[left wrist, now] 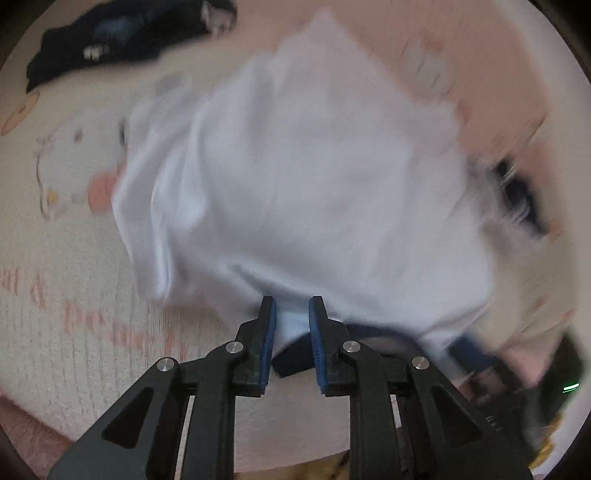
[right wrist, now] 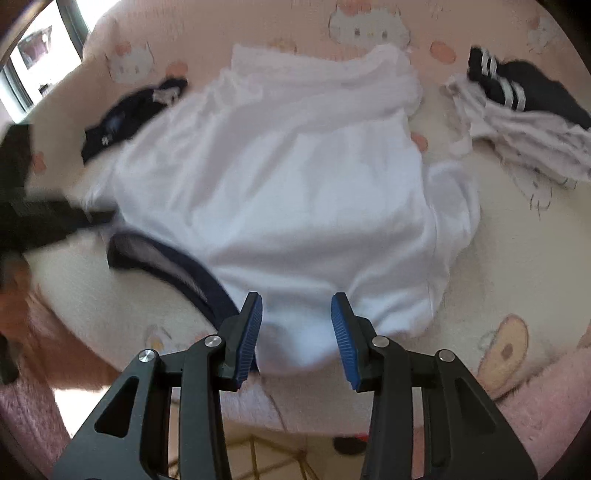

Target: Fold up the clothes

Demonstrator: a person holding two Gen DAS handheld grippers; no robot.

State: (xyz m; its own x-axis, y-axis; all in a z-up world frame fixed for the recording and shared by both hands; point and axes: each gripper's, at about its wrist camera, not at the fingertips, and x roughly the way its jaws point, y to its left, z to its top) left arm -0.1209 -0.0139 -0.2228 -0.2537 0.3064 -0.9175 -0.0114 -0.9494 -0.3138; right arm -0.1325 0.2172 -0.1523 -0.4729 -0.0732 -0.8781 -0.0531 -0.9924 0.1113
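Note:
A white shirt [left wrist: 295, 166] [right wrist: 288, 184] with a navy collar [right wrist: 166, 258] lies spread and rumpled on a pale cartoon-print blanket [right wrist: 480, 236]. My left gripper [left wrist: 291, 306] points down at its near edge. The jaws stand a little apart, with a fold of white cloth and a piece of the navy collar [left wrist: 295, 358] lying between the pads, not pinched. My right gripper [right wrist: 296, 301] is open wider over the shirt's near hem, and a bulge of white cloth sits loosely between its blue pads [right wrist: 251, 332]. The left wrist view is motion-blurred.
A dark navy garment [right wrist: 129, 114] [left wrist: 122, 33] lies beyond the shirt on the left. A dark garment with white stripes [right wrist: 517, 88] and a crumpled pale one [right wrist: 524, 140] lie at the far right. The blanket's pink edge [right wrist: 546, 406] and the floor [right wrist: 258, 458] are just below the grippers.

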